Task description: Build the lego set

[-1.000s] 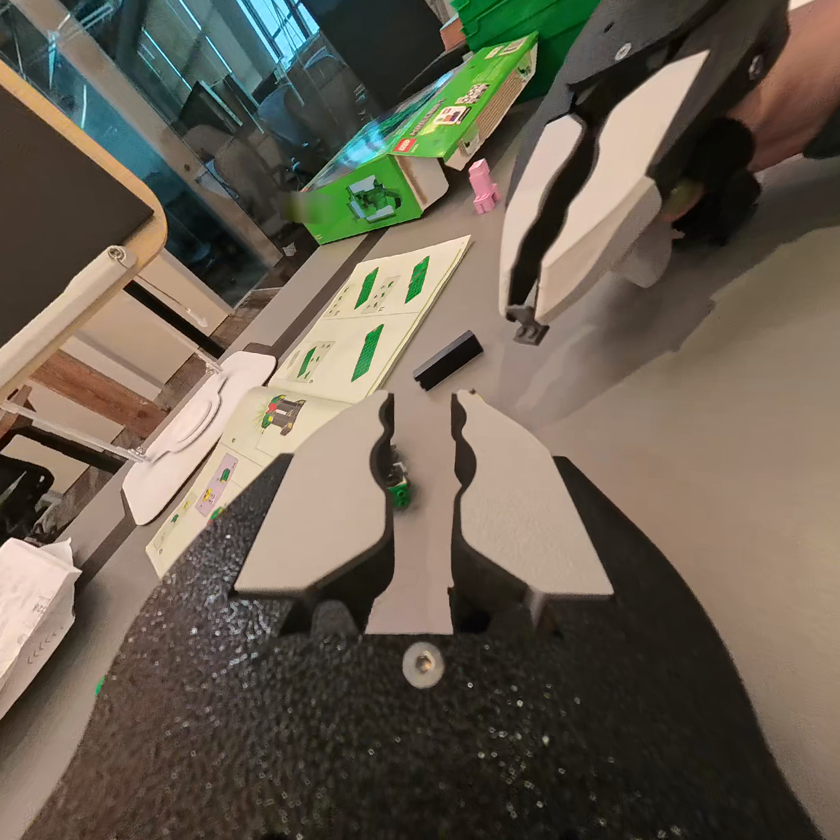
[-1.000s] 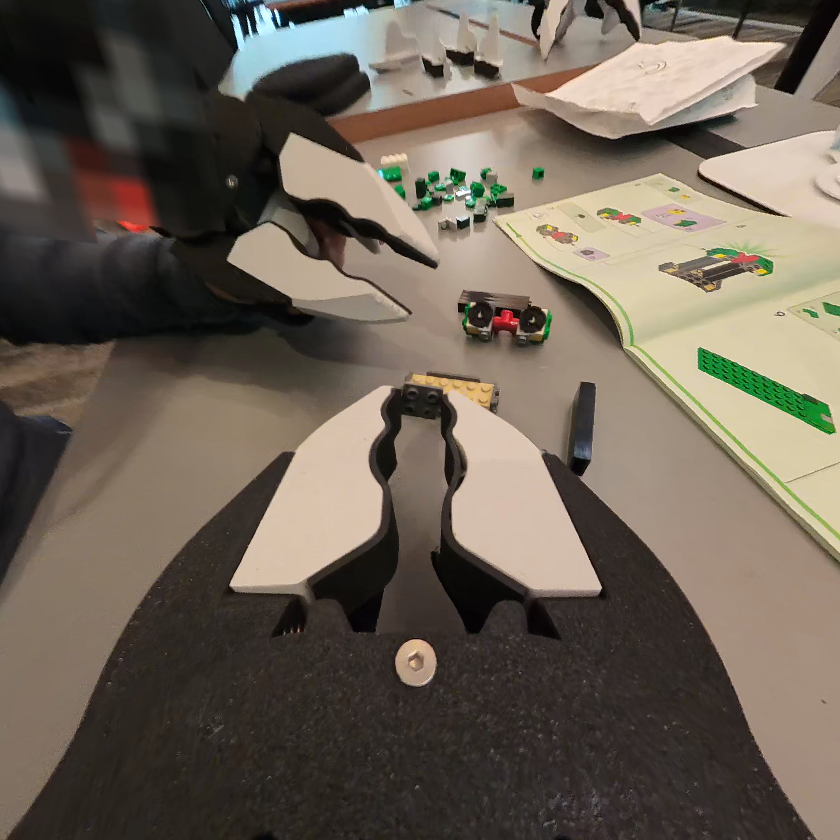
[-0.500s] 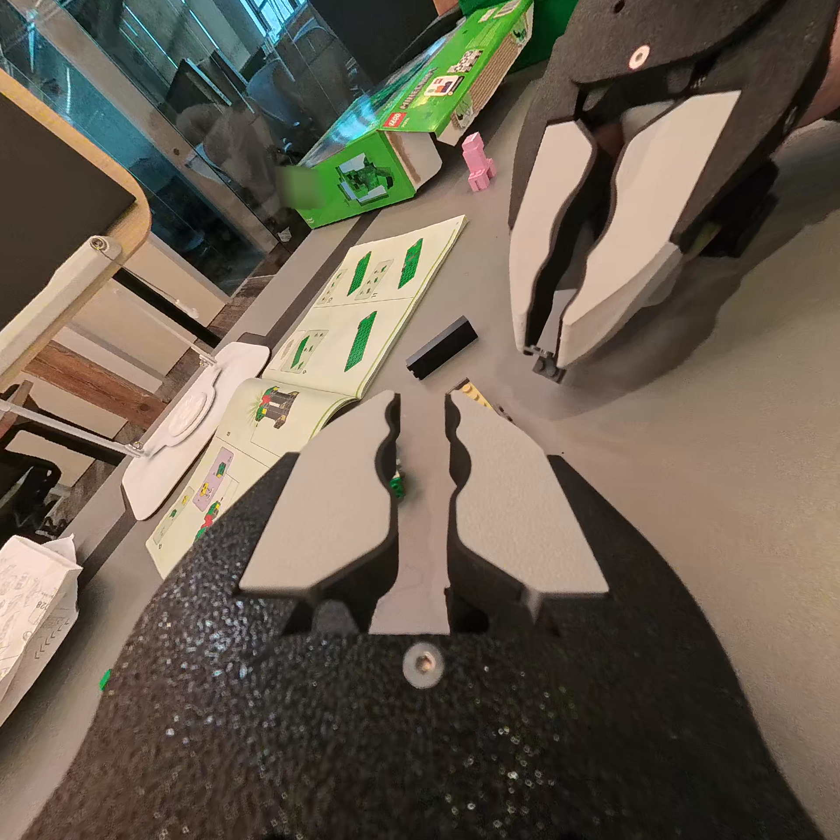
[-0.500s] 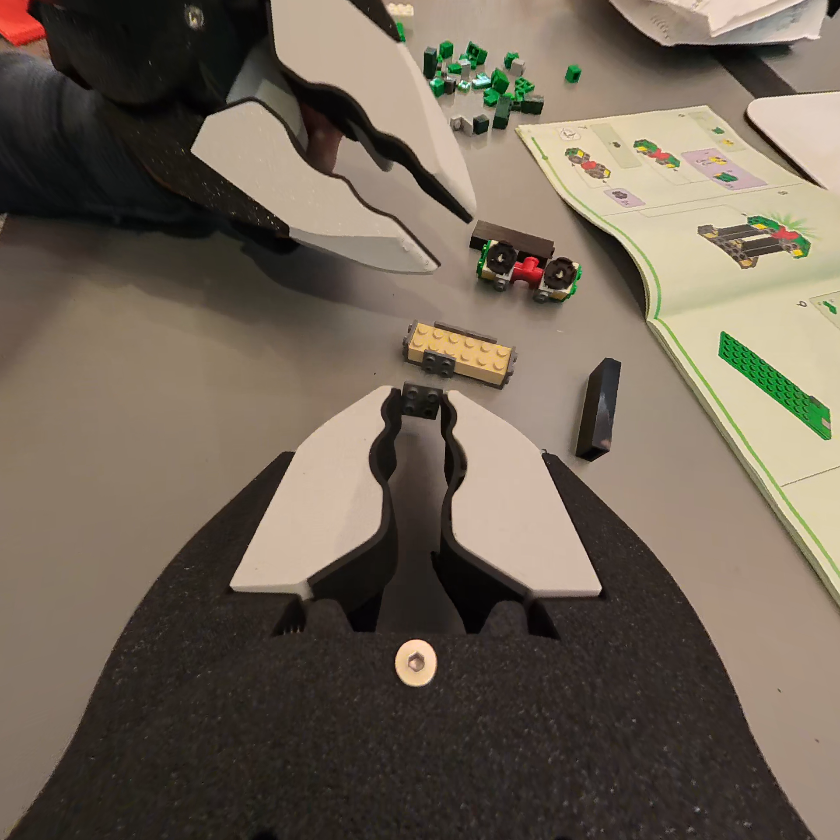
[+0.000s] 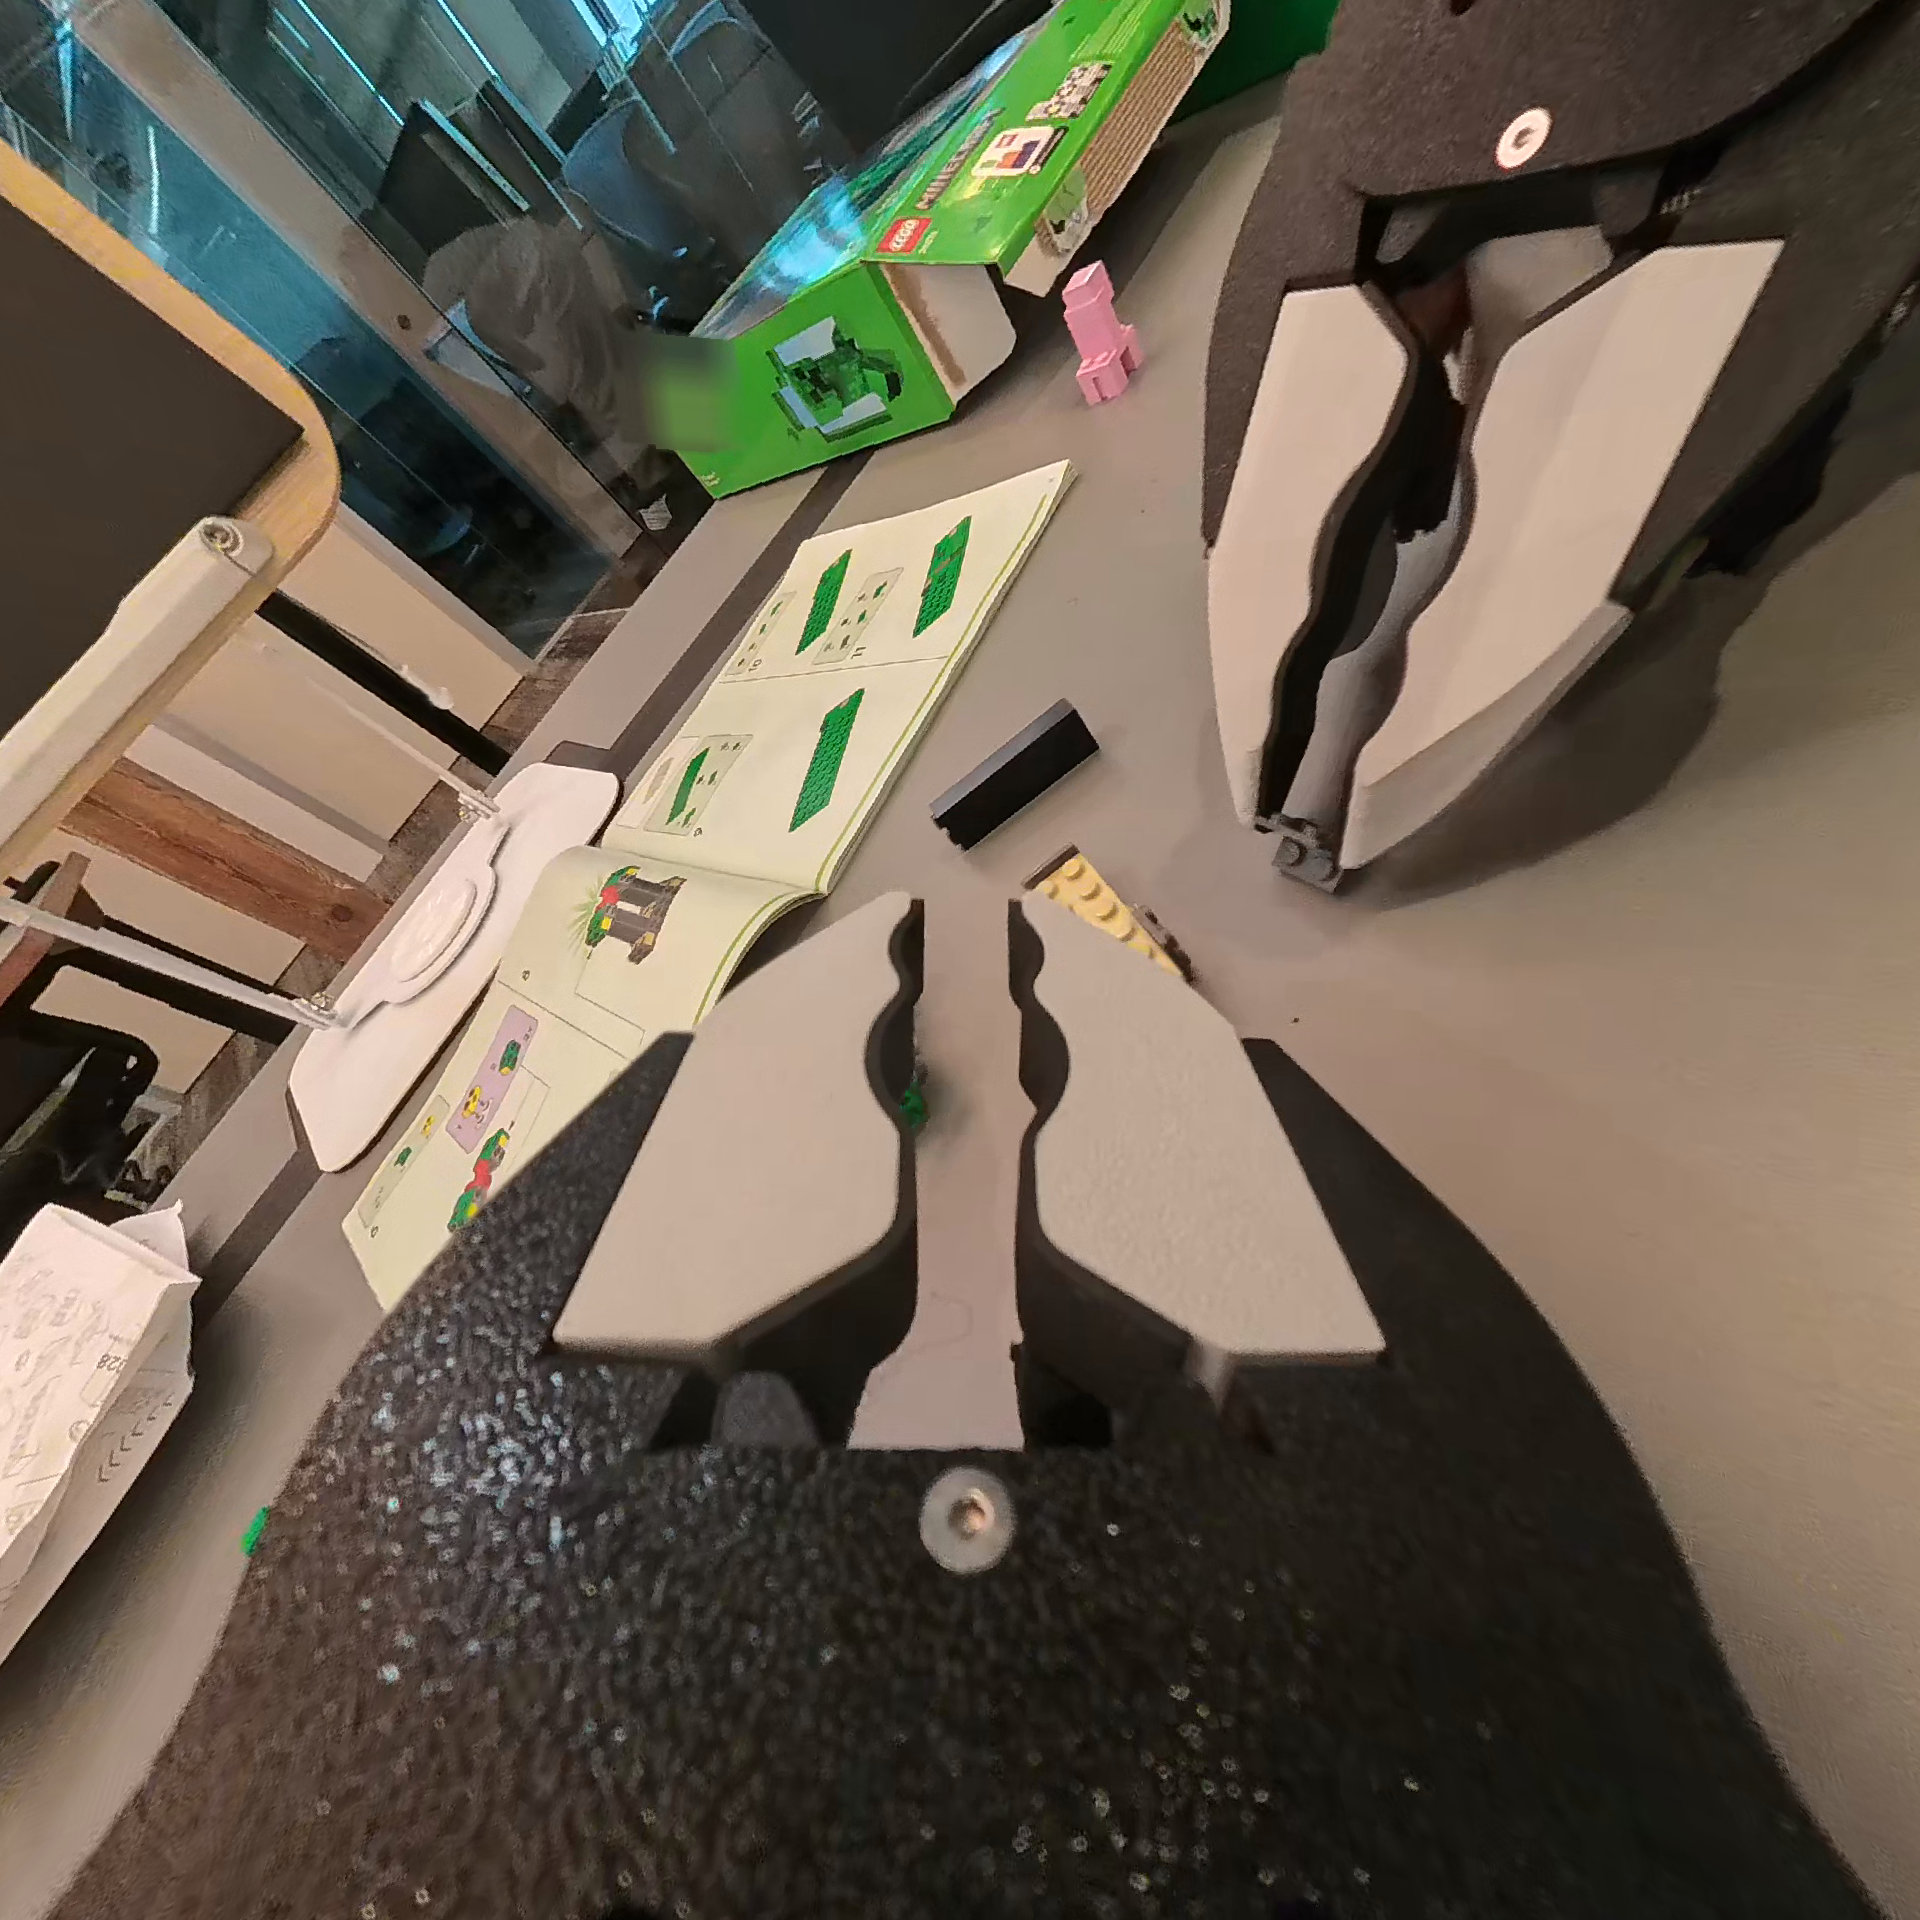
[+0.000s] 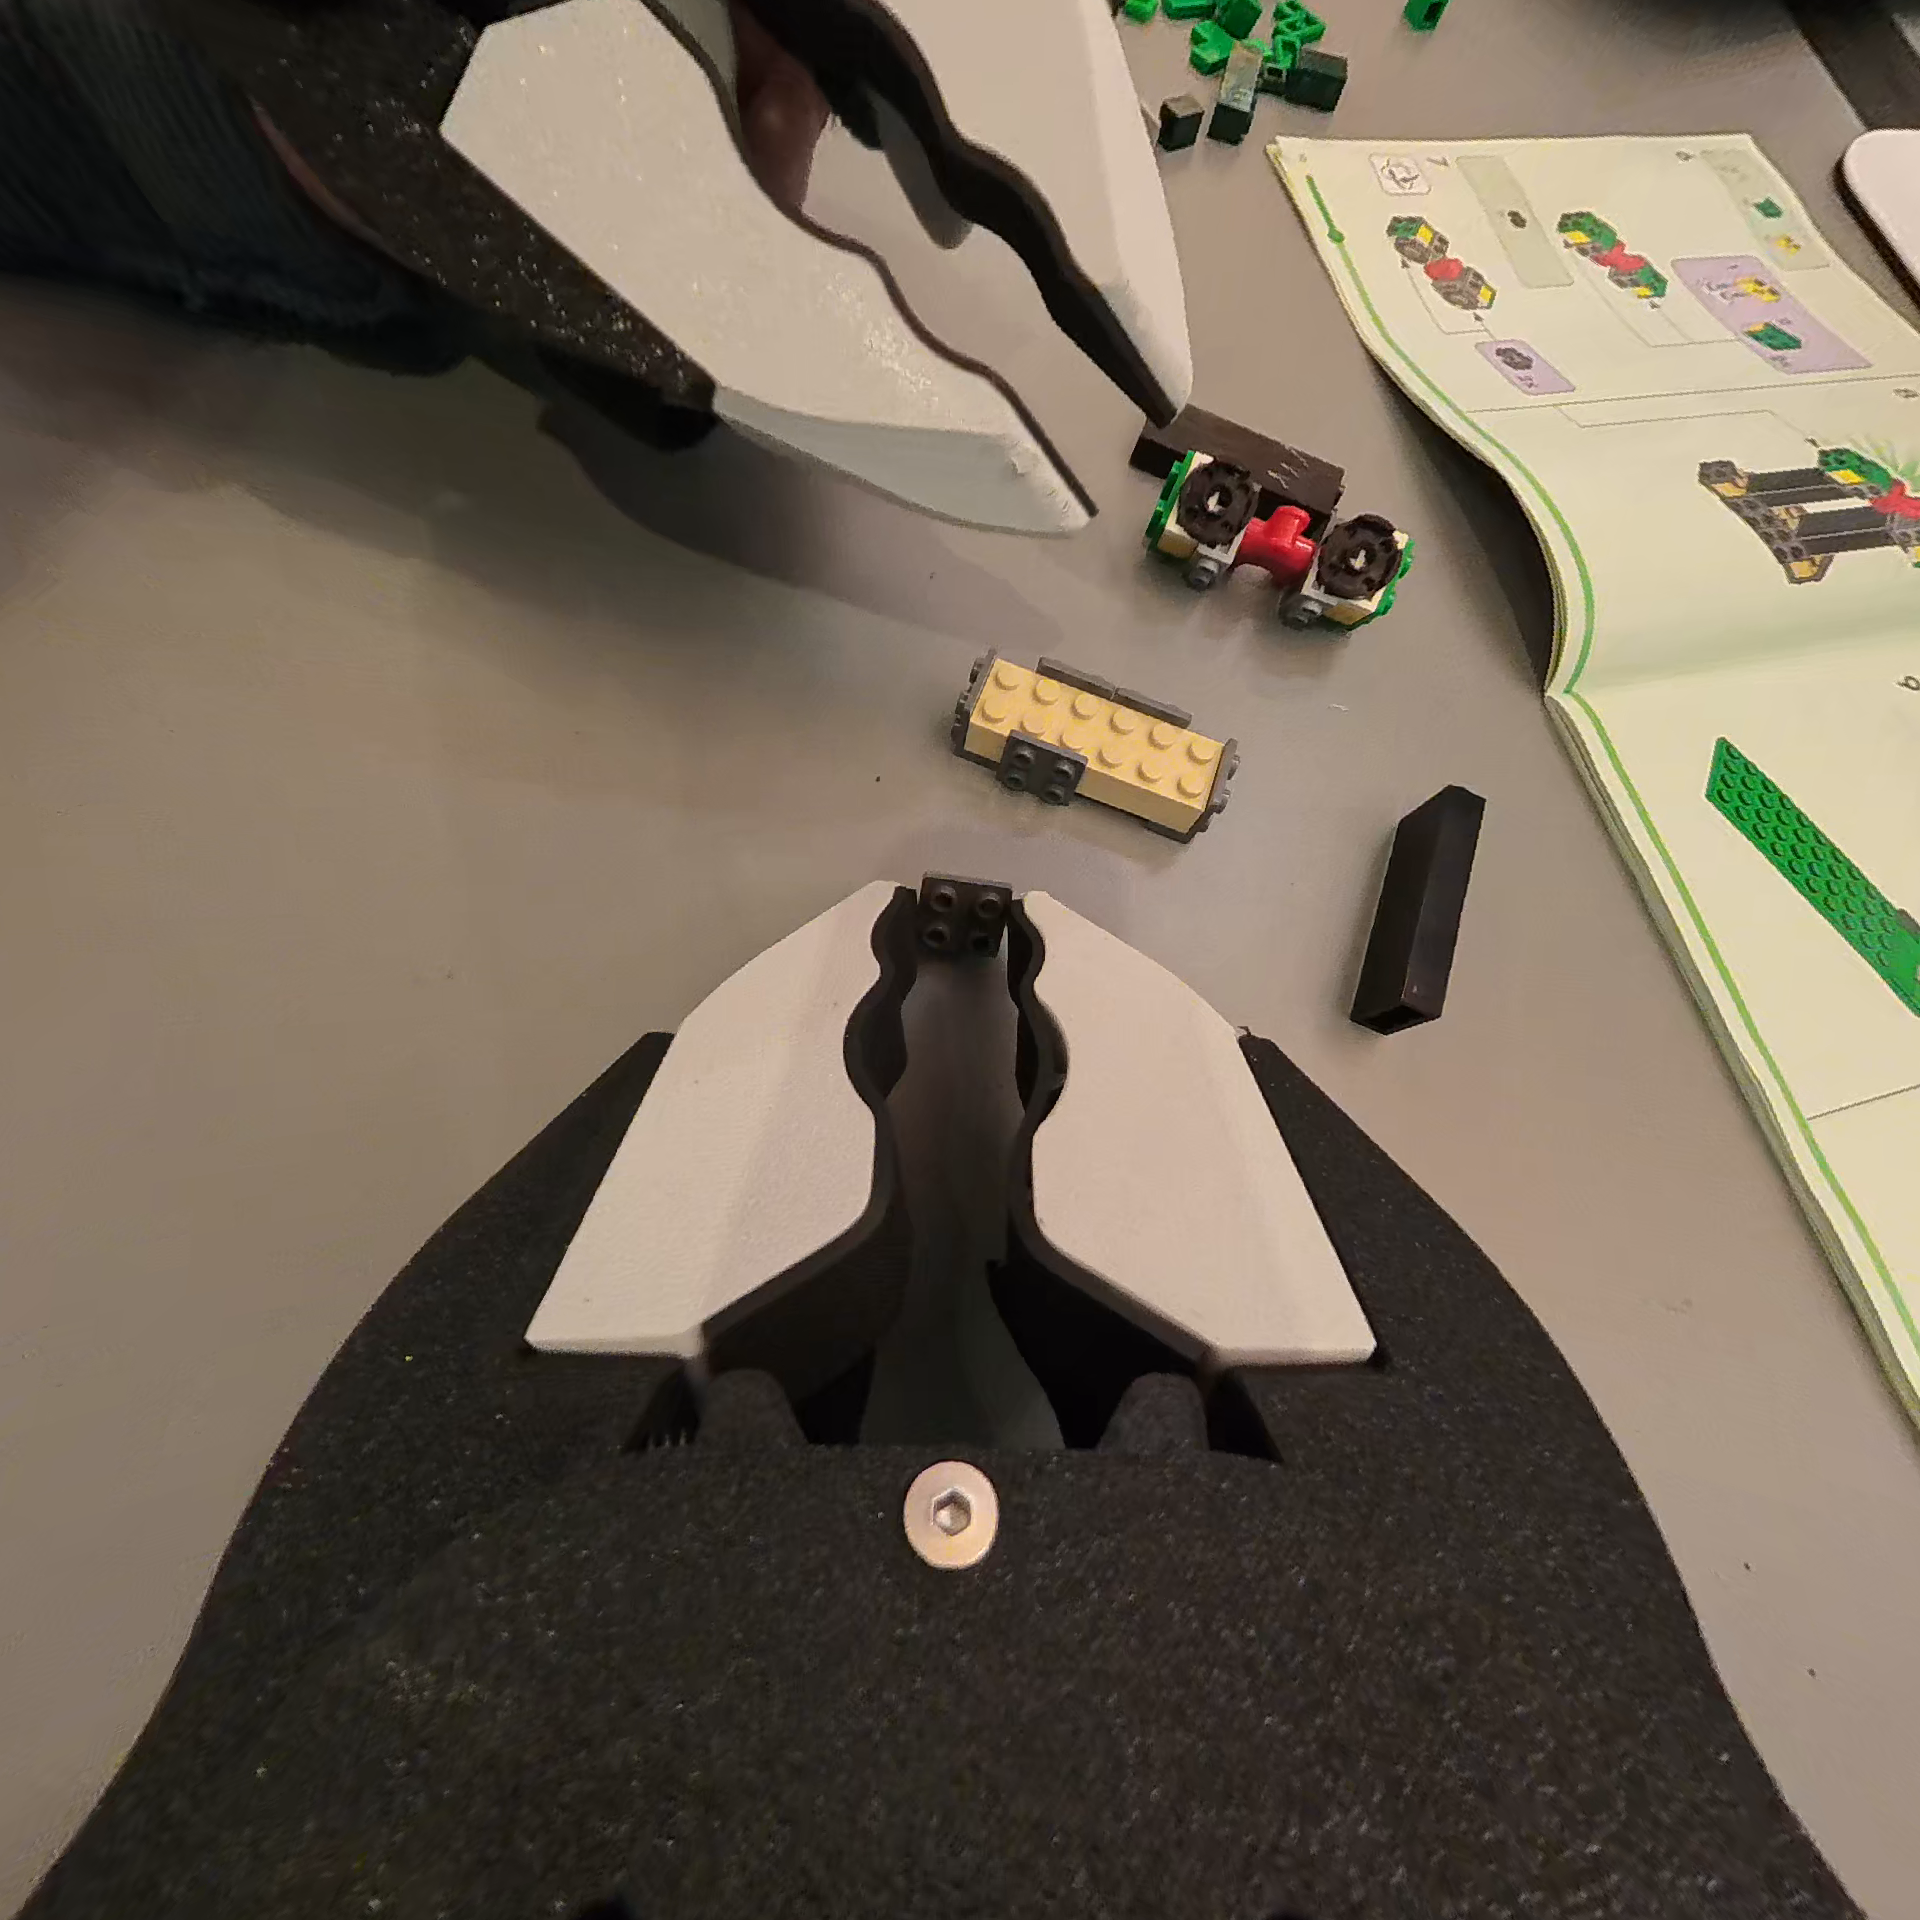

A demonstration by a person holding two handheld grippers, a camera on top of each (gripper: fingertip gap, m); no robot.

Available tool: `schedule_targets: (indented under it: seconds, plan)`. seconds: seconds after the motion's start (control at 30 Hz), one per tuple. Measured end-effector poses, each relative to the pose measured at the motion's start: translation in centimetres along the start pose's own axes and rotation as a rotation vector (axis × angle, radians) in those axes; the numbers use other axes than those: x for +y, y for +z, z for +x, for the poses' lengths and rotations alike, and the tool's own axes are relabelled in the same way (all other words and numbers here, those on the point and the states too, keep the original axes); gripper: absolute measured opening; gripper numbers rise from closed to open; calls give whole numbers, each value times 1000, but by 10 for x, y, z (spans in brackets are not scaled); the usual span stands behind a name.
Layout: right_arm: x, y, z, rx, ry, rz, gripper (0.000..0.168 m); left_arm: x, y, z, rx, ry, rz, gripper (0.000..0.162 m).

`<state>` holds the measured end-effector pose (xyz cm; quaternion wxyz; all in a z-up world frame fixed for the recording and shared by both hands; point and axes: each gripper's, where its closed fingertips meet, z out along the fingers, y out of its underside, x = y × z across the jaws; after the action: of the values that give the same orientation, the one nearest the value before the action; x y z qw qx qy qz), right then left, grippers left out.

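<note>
My right gripper [image 6: 966, 902] is shut on a small dark grey studded piece [image 6: 966, 923], held just above the grey table. It also shows in the left wrist view [image 5: 1304, 847]. A tan brick assembly [image 6: 1101, 743] with grey side pieces lies just beyond it, apart from it, and shows in the left wrist view [image 5: 1101, 914]. My left gripper [image 5: 961, 914] is open and empty. In the right wrist view [image 6: 1122, 457] its tips are next to a small build [image 6: 1278, 530] with black round parts, a red centre and green edges.
A long black brick [image 6: 1418, 914] lies right of the tan assembly. The open instruction booklet [image 6: 1662, 468] is at the right. Loose green and dark pieces [image 6: 1247, 52] lie farther back. A green box [image 5: 914, 312], a pink figure [image 5: 1107, 332] and a white paper bag [image 5: 73, 1371] are around. About 25 centimetres separates my right fingertips from the pink figure [image 5: 1107, 332].
My right gripper drew back from the tan assembly, still shut on the grey piece. My left gripper moved toward the small red and green build.
</note>
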<state>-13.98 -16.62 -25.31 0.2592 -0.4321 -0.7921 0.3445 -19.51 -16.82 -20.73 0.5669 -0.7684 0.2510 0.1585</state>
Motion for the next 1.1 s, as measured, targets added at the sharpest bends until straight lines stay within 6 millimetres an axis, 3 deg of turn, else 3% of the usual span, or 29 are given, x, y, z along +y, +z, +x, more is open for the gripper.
schedule_targets:
  seconds: [0.8, 1.1]
  plan:
    - [7, -6, -1, -34, 19, -13, 16, 3, 0, -3, 24, -83, -3, 14]
    - [-2, -11, -1, -39, 20, 58, 32, 0, 1, 11, 126, -133, 7, 27]
